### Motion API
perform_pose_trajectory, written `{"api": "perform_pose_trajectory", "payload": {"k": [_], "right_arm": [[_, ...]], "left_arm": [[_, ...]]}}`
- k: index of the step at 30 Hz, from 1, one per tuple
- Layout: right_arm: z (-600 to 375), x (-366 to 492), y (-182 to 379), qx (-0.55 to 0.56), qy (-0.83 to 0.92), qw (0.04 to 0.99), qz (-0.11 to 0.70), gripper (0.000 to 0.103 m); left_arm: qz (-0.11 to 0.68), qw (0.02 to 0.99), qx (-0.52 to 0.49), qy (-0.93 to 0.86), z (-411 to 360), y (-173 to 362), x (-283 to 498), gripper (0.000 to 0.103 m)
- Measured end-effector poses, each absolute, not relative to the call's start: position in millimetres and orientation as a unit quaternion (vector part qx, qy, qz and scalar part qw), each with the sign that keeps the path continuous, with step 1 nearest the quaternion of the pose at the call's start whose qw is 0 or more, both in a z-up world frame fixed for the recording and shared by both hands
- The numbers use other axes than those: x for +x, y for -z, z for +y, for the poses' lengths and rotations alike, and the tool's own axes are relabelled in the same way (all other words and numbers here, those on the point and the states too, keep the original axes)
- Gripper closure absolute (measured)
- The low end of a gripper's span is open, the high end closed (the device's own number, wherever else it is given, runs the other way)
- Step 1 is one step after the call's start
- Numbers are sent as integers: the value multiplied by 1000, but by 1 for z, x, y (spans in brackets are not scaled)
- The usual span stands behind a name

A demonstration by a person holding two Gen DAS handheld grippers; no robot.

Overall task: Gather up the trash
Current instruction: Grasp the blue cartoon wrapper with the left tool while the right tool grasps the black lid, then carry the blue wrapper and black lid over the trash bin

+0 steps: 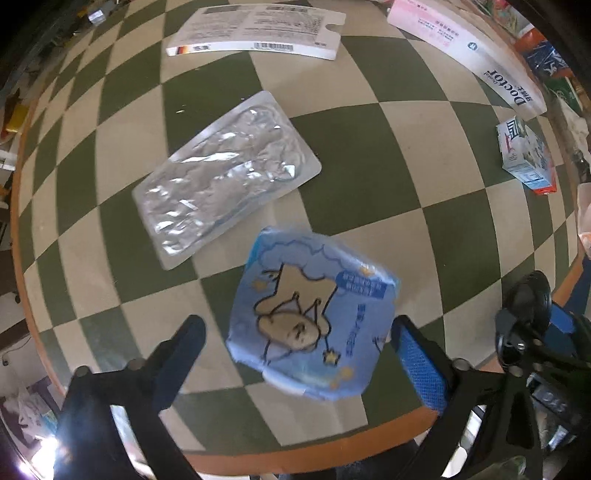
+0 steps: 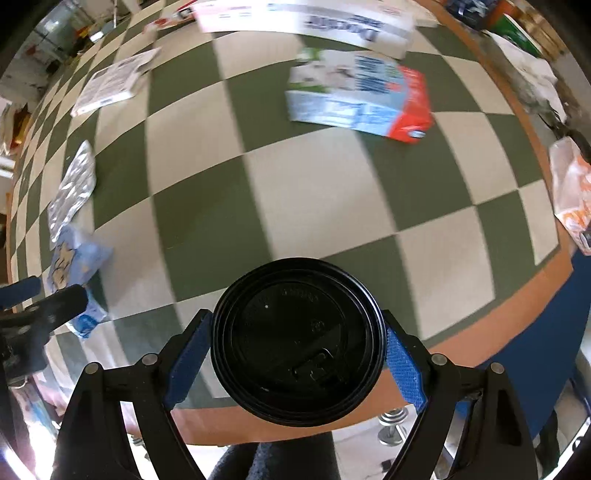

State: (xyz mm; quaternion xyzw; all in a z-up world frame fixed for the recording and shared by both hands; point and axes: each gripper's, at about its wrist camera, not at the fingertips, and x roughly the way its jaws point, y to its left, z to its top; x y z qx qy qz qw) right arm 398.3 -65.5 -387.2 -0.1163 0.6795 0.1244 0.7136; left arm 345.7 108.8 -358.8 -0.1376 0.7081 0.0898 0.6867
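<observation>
A blue tissue pack (image 1: 310, 317) with a bear drawing lies on the checkered table between the fingers of my left gripper (image 1: 295, 328), which is open and not touching it. It also shows in the right wrist view (image 2: 74, 273). My right gripper (image 2: 299, 343) is shut on a cup with a black lid (image 2: 299, 343), held above the table's near edge. A silver blister sheet (image 1: 225, 177) lies just beyond the tissue pack. A blue and red milk carton (image 2: 358, 99) lies on its side further out.
A white flat box (image 1: 258, 33) and a long "Doctor" box (image 1: 476, 55) lie at the far side. The carton also shows in the left wrist view (image 1: 524, 155). An orange and white bag (image 2: 572, 192) hangs at the table's right edge (image 2: 517, 306).
</observation>
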Motion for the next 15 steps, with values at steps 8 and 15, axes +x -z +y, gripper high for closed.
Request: {"api": "perform_pose_trajectory", "payload": {"k": [8,15], "right_arm": [[-79,401,377,-94,-125,721,675,15],[-63,375,350,-81,-150,734,657,15]], "left_arm": [[688,704,-150,-95,109,341,333,44],[656,725,-180,-108,114,307,294,44]]}}
